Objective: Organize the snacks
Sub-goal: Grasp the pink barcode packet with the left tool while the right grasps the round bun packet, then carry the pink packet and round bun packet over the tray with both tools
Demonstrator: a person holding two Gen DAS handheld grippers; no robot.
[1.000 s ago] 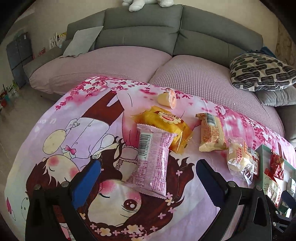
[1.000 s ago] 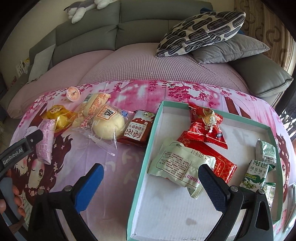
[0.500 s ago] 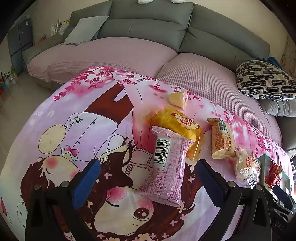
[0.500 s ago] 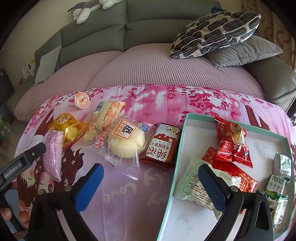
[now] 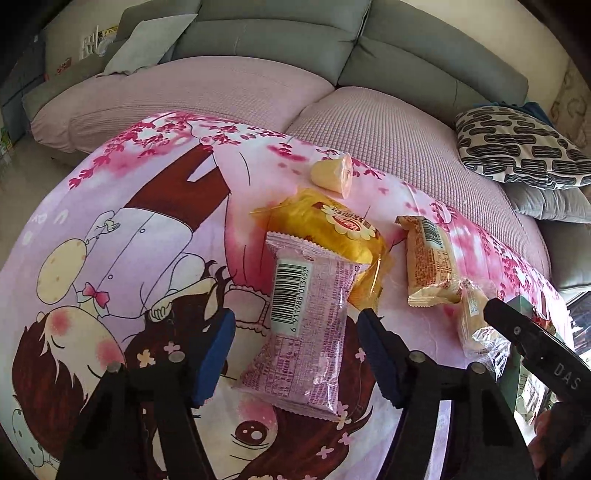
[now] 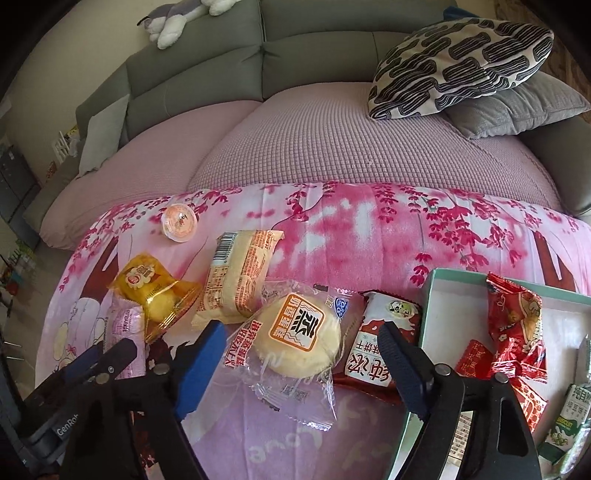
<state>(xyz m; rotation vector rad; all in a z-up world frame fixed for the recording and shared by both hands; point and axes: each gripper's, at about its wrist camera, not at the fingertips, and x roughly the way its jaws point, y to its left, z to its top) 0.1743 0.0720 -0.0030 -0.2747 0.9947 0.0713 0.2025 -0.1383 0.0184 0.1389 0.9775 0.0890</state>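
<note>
On the pink cartoon cloth lies a pink packet (image 5: 306, 325) with a barcode. My left gripper (image 5: 295, 317) hangs over it. Its jaws are closing on either side of the packet, and the blue pads are still clear of the wrapper. My right gripper (image 6: 301, 332) straddles a round bun in a clear wrapper (image 6: 299, 339). Its jaws are closing too, with no pad touching. A yellow cake packet (image 5: 332, 229), a jelly cup (image 5: 334, 175) and a beige bread packet (image 5: 430, 266) lie behind the pink packet. A brown biscuit packet (image 6: 380, 343) sits beside the teal box (image 6: 436, 288).
The box holds red packets (image 6: 513, 325) and green biscuit packs (image 6: 565, 424). A grey sofa with a lilac seat cover (image 6: 332, 140) runs along the far edge. A patterned cushion (image 6: 461, 62) and a plush toy (image 6: 177, 22) lie on it. The floor drops away at the left.
Both grippers' jaws have narrowed. The left one has come lower over the pink packet. The right one has swung left from the box to the round bun.
</note>
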